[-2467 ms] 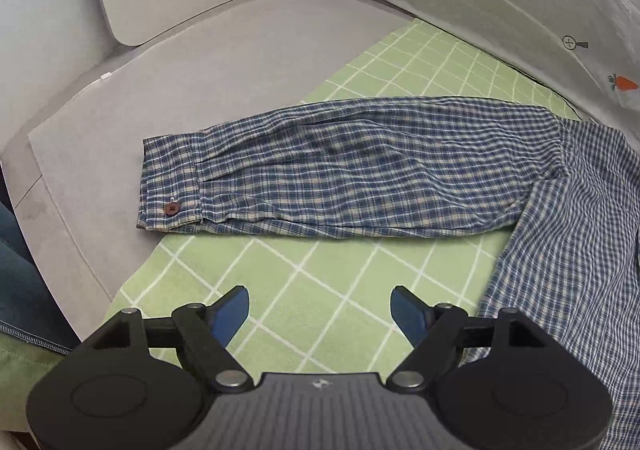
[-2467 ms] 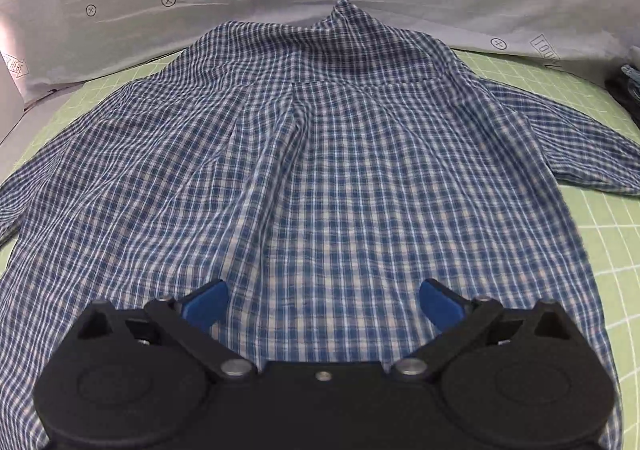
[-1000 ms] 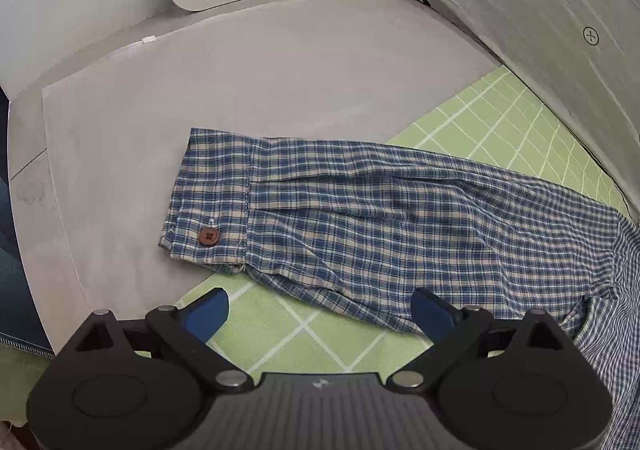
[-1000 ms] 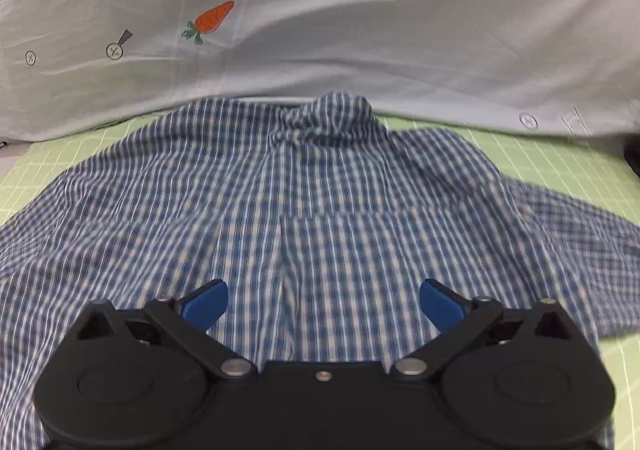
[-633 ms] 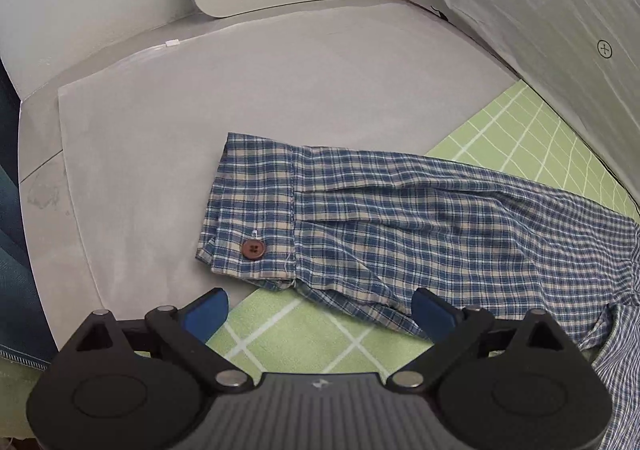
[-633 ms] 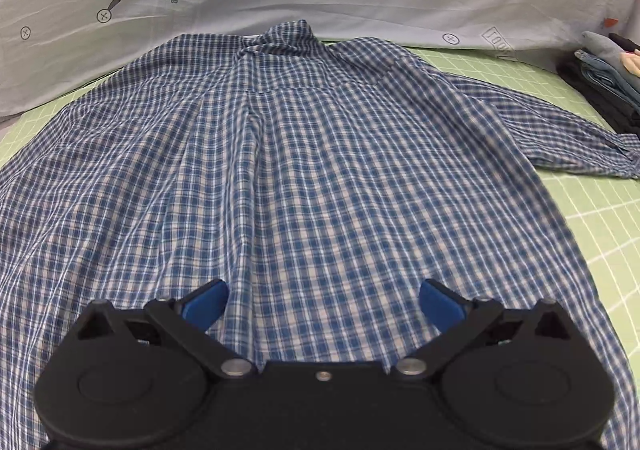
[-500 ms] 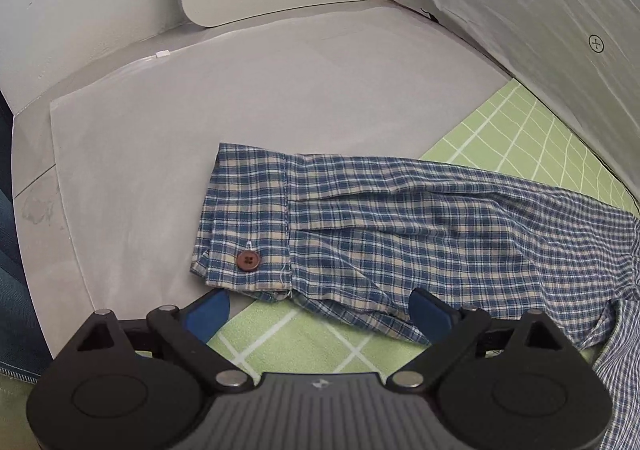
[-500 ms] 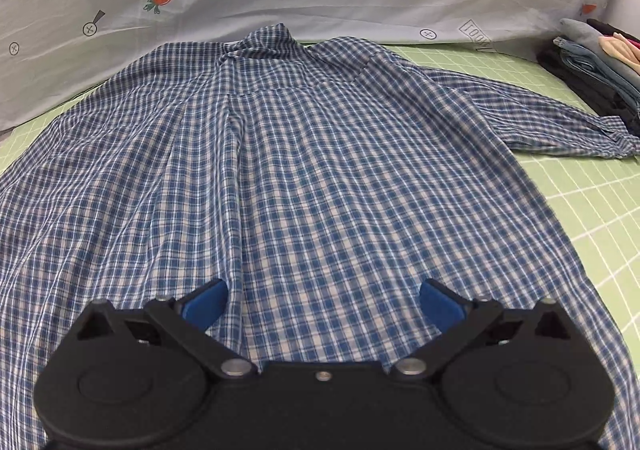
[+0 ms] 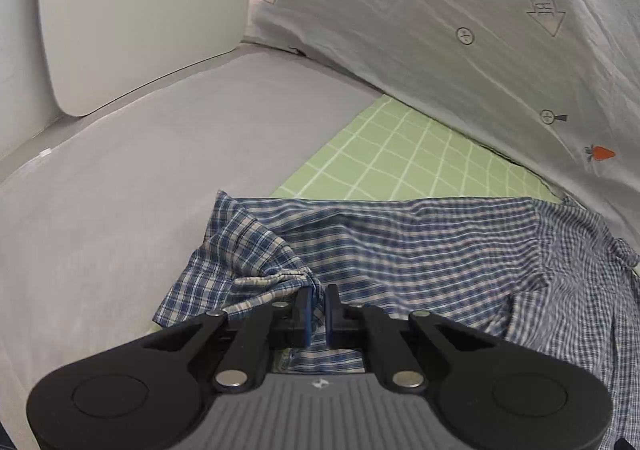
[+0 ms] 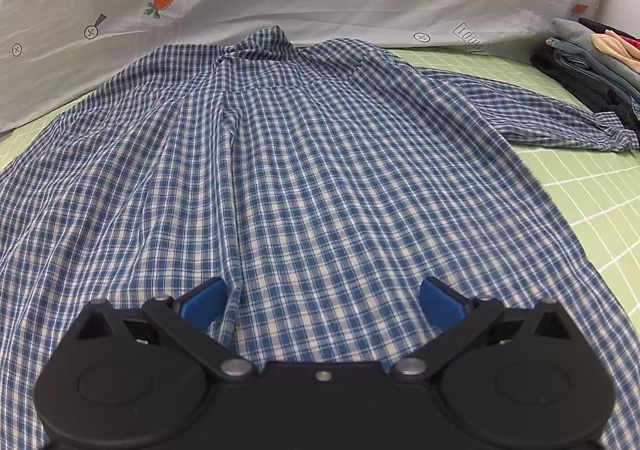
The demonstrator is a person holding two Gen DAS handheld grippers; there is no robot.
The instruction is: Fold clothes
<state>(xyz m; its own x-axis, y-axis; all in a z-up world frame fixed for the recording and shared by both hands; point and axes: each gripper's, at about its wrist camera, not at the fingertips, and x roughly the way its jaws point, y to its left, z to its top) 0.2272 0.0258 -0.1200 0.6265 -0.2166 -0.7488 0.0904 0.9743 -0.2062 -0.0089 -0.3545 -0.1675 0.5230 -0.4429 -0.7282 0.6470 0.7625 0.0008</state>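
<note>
Left gripper (image 9: 316, 312) pinched shut on plaid shirt (image 10: 304, 169) sleeve (image 9: 400, 242) near cuff (image 9: 224, 266), fabric bunched at near-left mat (image 9: 400, 153) edge. Right gripper (image 10: 322, 300) spread wide, hovering over shirt back, spread flat, collar far. Step judged: sleeve fold. Next likely: carry cuff right across body, keep tension low.

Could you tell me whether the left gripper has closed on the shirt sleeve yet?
Yes, shut on it: the left gripper has its blue pads pinching bunched fabric near the cuff of the plaid sleeve.
</note>
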